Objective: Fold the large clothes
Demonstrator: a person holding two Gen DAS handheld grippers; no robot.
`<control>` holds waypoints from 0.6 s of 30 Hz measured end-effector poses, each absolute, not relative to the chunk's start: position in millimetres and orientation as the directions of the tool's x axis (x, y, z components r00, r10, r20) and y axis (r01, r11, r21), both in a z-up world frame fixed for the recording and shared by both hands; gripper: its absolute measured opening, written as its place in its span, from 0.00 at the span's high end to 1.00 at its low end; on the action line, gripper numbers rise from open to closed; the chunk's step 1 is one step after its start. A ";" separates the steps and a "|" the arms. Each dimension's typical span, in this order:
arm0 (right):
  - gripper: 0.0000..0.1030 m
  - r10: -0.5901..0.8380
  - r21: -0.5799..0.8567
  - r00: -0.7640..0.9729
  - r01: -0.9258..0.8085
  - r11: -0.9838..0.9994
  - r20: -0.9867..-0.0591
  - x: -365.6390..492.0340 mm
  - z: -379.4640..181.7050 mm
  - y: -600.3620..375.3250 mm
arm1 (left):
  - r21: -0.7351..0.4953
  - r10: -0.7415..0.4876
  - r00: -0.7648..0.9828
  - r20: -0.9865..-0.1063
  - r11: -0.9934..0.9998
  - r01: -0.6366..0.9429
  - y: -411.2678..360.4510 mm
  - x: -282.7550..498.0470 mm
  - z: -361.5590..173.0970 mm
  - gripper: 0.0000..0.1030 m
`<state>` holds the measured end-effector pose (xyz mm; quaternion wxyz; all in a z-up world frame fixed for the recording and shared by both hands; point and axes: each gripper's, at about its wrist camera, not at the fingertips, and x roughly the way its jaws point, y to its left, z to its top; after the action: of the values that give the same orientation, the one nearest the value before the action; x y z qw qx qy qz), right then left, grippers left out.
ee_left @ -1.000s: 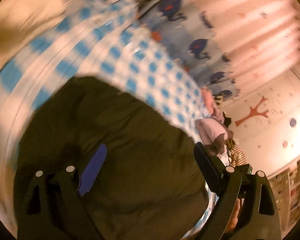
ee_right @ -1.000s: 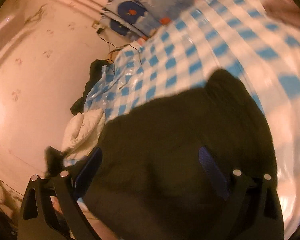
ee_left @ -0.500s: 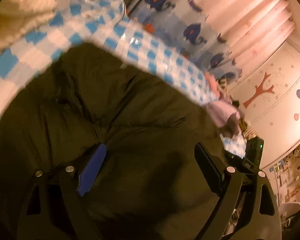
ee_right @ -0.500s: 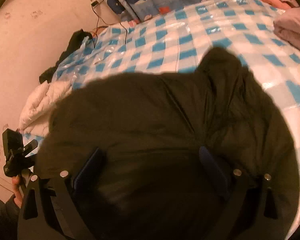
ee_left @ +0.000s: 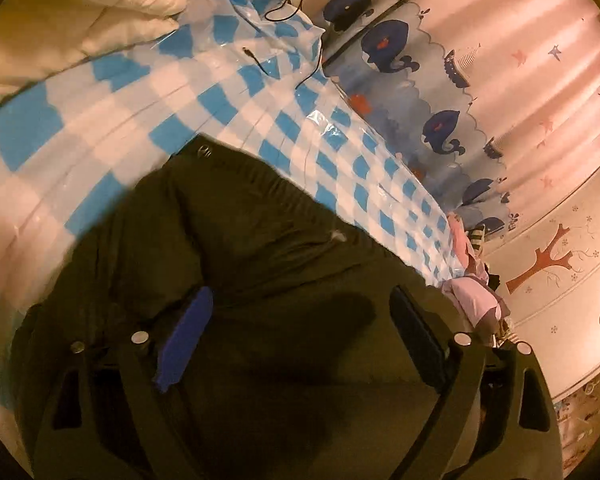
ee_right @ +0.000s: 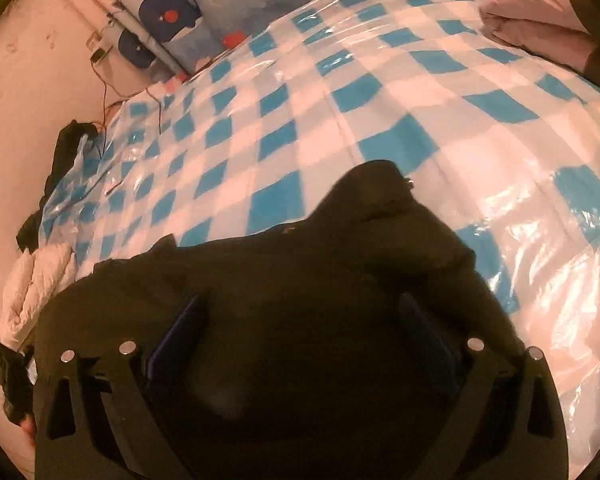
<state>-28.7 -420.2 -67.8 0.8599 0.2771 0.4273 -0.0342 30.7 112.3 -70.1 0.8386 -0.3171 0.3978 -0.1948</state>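
Observation:
A large dark padded jacket (ee_left: 260, 264) lies bunched on a bed covered with a blue-and-white checked plastic sheet (ee_left: 228, 92). In the left wrist view my left gripper (ee_left: 300, 320) is open just above the jacket, with dark cloth between and under its fingers. In the right wrist view the same jacket (ee_right: 340, 280) fills the lower half. My right gripper (ee_right: 304, 332) is open, low over the jacket, its blue pads (ee_right: 180, 328) partly sunk in the cloth. A collar or sleeve end (ee_right: 376, 188) points toward the far side of the checked sheet (ee_right: 340, 92).
A white quilted garment (ee_left: 80, 12) lies at the bed's left edge, also in the right wrist view (ee_right: 32, 288). Pink folded clothes (ee_right: 540, 12) sit at the far right. A whale-print curtain (ee_left: 412, 92) and cables (ee_left: 300, 8) are at the head.
Both grippers have swung and dropped closer to the jacket; the views went from blurred to steadier. The jacket has settled lower on the sheet. Both jaws stay open.

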 end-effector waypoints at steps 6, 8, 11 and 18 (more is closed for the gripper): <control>0.09 0.211 0.498 0.658 0.285 0.819 -0.723 -52.4 -38.5 -428.2 | -0.668 -0.546 0.622 -0.562 0.743 0.048 113.2 11.2 -44.0 0.16; 0.09 0.182 0.478 0.696 0.257 0.840 -0.695 -79.1 -20.5 -427.3 | -0.654 -0.544 0.645 -0.536 0.751 0.089 113.6 -5.8 -29.2 0.16; 0.08 0.129 0.422 0.679 0.286 0.860 -0.723 -101.1 -28.6 -431.1 | -0.595 -0.513 0.640 -0.572 0.796 0.106 108.5 -16.5 -35.1 0.13; 0.08 0.224 0.500 0.661 0.262 0.825 -0.716 -121.6 -27.0 -444.9 | -0.625 -0.529 0.576 -0.623 0.779 0.038 118.4 -25.6 -38.9 0.14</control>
<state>-121.6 -444.9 -27.0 0.8622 0.2953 0.4115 -0.0111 -25.6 118.4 -38.9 0.8403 -0.2862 0.4284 -0.1686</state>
